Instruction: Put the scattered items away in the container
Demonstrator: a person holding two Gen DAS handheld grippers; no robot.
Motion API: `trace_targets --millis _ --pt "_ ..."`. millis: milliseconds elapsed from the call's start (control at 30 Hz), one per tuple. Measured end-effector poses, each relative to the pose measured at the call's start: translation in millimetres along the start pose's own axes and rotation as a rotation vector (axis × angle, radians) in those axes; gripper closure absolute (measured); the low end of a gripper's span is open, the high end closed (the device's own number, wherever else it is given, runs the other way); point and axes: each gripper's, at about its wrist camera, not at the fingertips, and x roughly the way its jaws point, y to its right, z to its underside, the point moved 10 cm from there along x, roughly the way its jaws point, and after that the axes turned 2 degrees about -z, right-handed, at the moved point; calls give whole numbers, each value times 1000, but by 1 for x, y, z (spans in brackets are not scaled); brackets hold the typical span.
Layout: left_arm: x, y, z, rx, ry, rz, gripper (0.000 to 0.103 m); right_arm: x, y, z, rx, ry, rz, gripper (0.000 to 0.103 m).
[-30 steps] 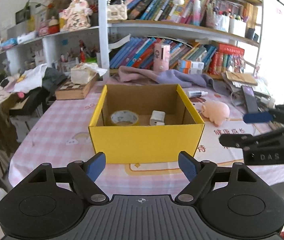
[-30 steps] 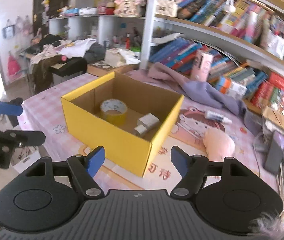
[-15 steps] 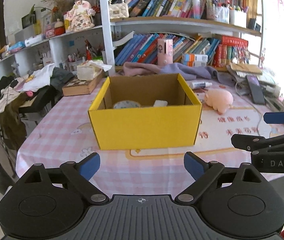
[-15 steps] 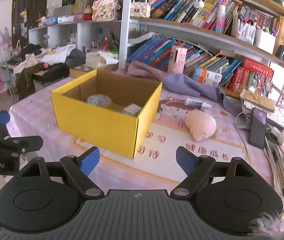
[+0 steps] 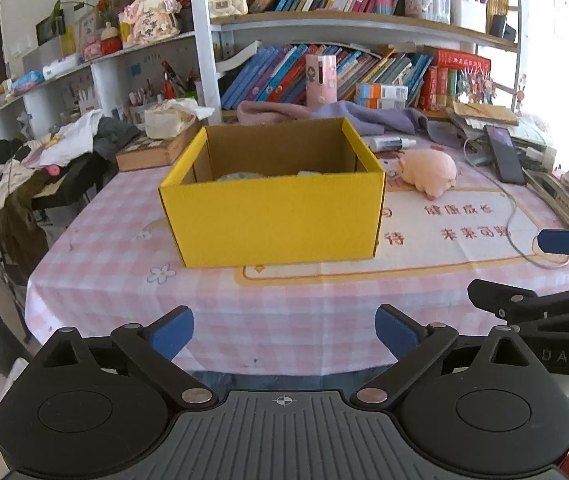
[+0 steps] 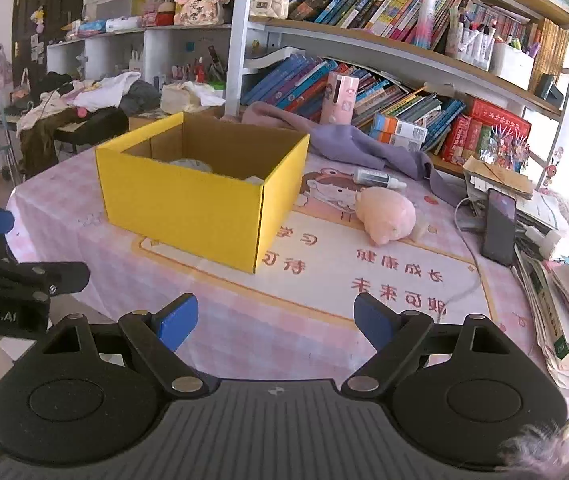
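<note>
A yellow cardboard box (image 5: pixel 276 216) stands on the pink checked tablecloth (image 5: pixel 284 312); it also shows in the right wrist view (image 6: pixel 188 212). Only the tops of the things inside it show. A pink plush pig (image 5: pixel 428 172) (image 6: pixel 386 216) lies right of the box. A white tube (image 5: pixel 388 143) (image 6: pixel 376 178) lies behind the pig. My left gripper (image 5: pixel 284 330) is open and empty, in front of the table's near edge. My right gripper (image 6: pixel 276 320) is open and empty, over the near edge, well short of the pig.
A black phone (image 6: pixel 498 226) and a white cable (image 5: pixel 516 216) lie at the right. A purple cloth (image 6: pixel 344 144) is draped behind the box. Stacked books (image 6: pixel 556 308) fill the right edge. Bookshelves (image 5: pixel 344 24) stand behind the table.
Both grippers have pulled back and down from the box, so its contents are now mostly hidden behind the front wall. Both stay open and empty.
</note>
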Motion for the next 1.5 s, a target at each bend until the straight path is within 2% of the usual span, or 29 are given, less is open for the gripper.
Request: trace_targets --millis 333,700,967,1167,1500 --pt "11 10 9 -5 -57 12 4 -1 3 4 -15 -6 -7 17" --pt "21 32 6 8 -86 47 4 0 28 11 8 -29 12 16" --pt "30 58 -1 55 -84 95 4 1 52 19 52 -50 47 16" --pt "38 89 -10 120 -74 163 4 5 80 25 117 -71 86 16" --pt "60 133 -32 198 -55 231 4 25 120 18 145 -72 122 16"
